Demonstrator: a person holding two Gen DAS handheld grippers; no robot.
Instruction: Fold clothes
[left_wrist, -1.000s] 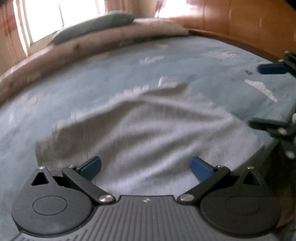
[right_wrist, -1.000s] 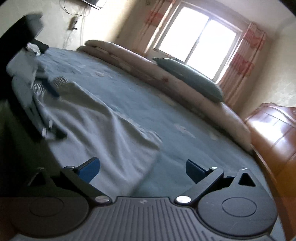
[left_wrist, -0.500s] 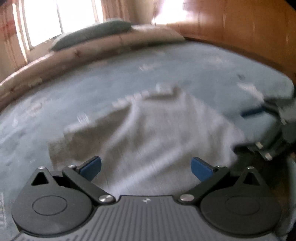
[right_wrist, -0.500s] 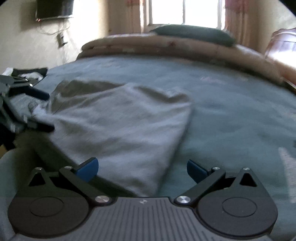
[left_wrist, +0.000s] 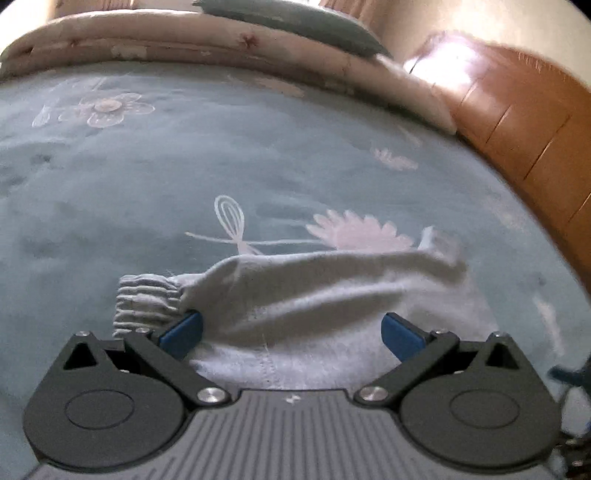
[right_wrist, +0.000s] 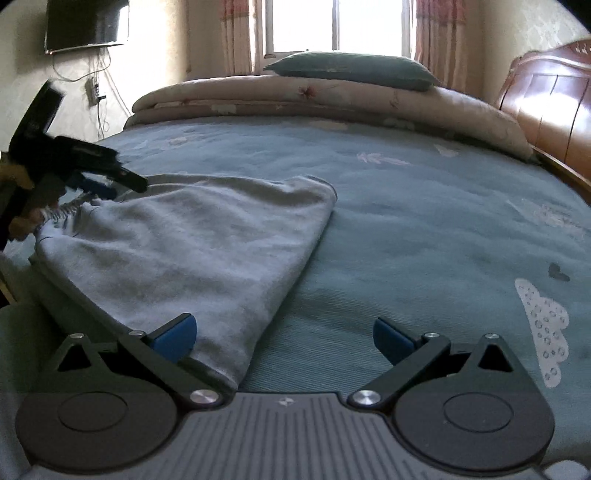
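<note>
A light grey garment (right_wrist: 192, 251) lies on the blue bedspread (right_wrist: 424, 221). In the left wrist view the garment (left_wrist: 314, 295) fills the space ahead, with its ribbed cuff (left_wrist: 147, 299) at the left. My left gripper (left_wrist: 291, 332) is open, low over the garment beside the cuff. It also shows in the right wrist view (right_wrist: 99, 181) at the garment's far left corner. My right gripper (right_wrist: 282, 338) is open at the garment's near edge, its left finger over the cloth and its right finger over bare bedspread.
A rolled floral quilt (right_wrist: 332, 99) with a teal pillow (right_wrist: 351, 70) lies along the far side of the bed. A wooden headboard (right_wrist: 550, 107) stands at the right. A wall-mounted screen (right_wrist: 86, 22) and cables are at the far left.
Both grippers have swung round and come down close to the garment. The left one now sits by the ribbed cuff. The right one sits at the near edge. Both stay open.
</note>
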